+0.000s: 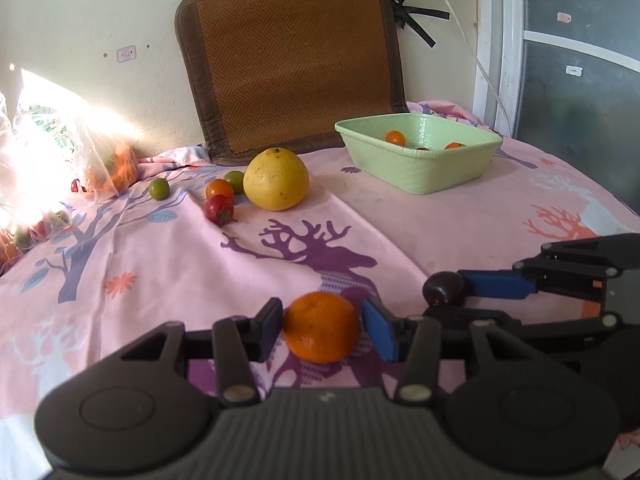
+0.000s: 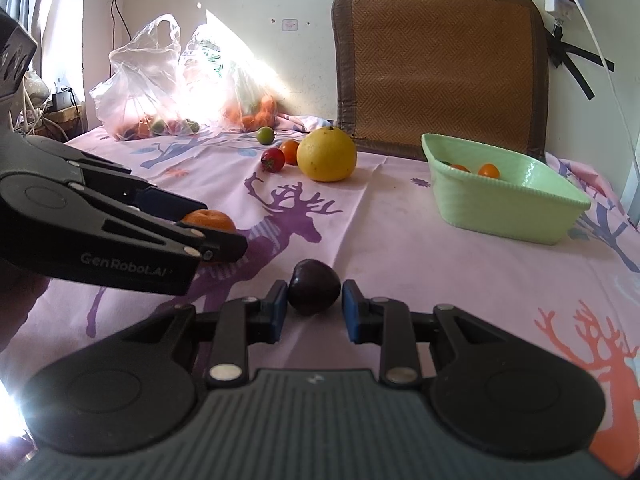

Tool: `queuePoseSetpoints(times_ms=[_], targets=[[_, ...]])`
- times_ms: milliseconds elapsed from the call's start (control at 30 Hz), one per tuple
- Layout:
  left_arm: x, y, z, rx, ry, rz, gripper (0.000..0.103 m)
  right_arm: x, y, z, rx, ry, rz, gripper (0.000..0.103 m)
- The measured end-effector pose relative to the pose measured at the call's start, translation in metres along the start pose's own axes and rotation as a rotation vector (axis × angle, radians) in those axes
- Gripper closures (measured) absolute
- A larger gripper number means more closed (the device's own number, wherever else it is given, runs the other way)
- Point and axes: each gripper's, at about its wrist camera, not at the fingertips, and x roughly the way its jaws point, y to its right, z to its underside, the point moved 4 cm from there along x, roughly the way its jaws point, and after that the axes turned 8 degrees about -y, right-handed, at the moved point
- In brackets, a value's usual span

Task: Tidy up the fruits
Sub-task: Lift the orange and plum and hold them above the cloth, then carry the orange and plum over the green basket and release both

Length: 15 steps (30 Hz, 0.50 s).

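My left gripper (image 1: 322,326) stands around an orange mandarin (image 1: 321,327) on the pink cloth; its left pad touches the fruit and a small gap shows at the right pad. My right gripper (image 2: 314,306) stands around a dark purple plum (image 2: 315,287), with small gaps at both pads. In the left wrist view the right gripper (image 1: 452,300) shows with the plum (image 1: 442,289) at its tips. A green basket (image 1: 420,168) at the back right holds small orange fruits (image 1: 395,137). A big yellow pomelo (image 1: 276,179), a red tomato (image 1: 219,209), an orange tomato (image 1: 219,189) and green fruits (image 1: 159,188) lie behind.
Plastic bags with fruit (image 2: 140,92) stand at the back left in bright sun. A brown woven cushion (image 1: 292,60) leans on the wall. A white cable (image 1: 472,40) hangs at the right. The table's right edge (image 1: 624,200) lies near a door.
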Motion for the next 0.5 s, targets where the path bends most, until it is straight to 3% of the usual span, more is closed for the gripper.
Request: queuePoseSetpoints(times_ms=[300, 500], targets=[[-0.0017, -0.0027, 0.0091, -0.015, -0.014, -0.003, 0.055, -0.0004, 0.0008, 0.0005, 0.001, 0.002, -0.002, 0.07], [0.0, -0.0006, 0.0106, -0.005, -0.013, -0.001, 0.061, -0.0005, -0.0004, -0.0002, -0.003, 0.007, 0.002, 0.07]])
